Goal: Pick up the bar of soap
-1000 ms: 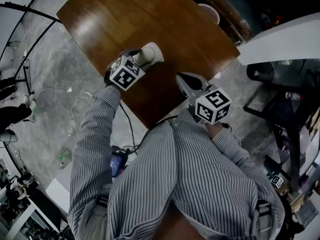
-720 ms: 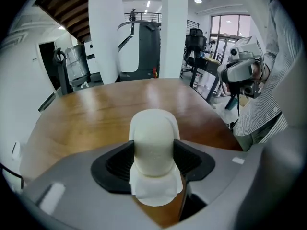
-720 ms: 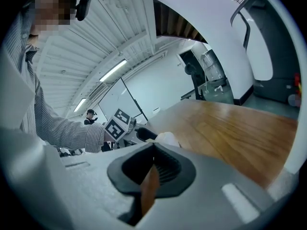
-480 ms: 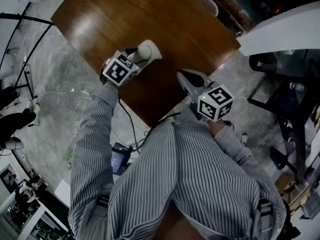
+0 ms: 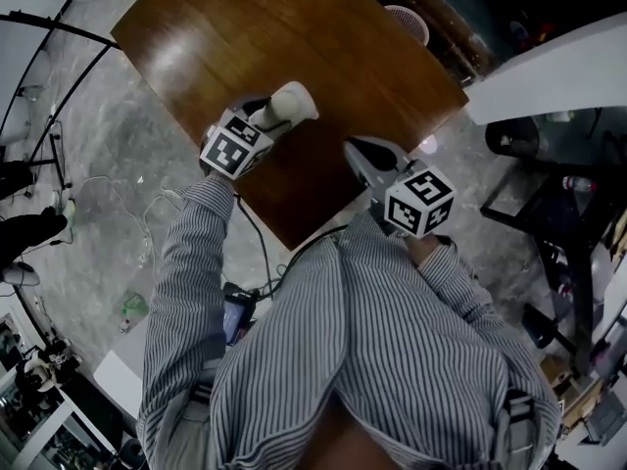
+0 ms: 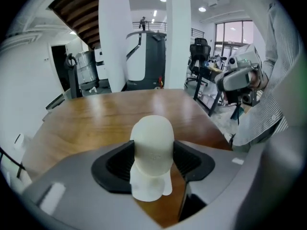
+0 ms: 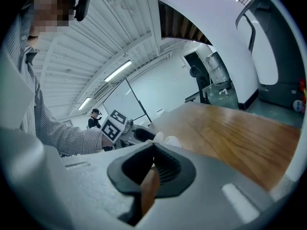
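Observation:
A pale, rounded bar of soap (image 6: 152, 147) stands upright between the black pads of my left gripper (image 6: 153, 162), which is shut on it. In the head view the bar of soap (image 5: 292, 102) sticks out past the left gripper (image 5: 266, 117), held just above the brown wooden table (image 5: 323, 57). My right gripper (image 5: 364, 157) hovers over the table's near edge, to the right of the left one. Its jaws are closed together with nothing between them, as the right gripper (image 7: 152, 169) view shows. The soap (image 7: 165, 139) peeks out beyond it there.
A white perforated bowl-like object (image 5: 409, 23) sits at the table's far right edge. Cables (image 5: 147, 213) lie on the grey floor to the left. Office chairs (image 6: 201, 51) and a white pillar (image 6: 177, 32) stand beyond the table.
The left gripper with the soap has shifted slightly left and back; the soap stays clamped. The right gripper has barely moved.

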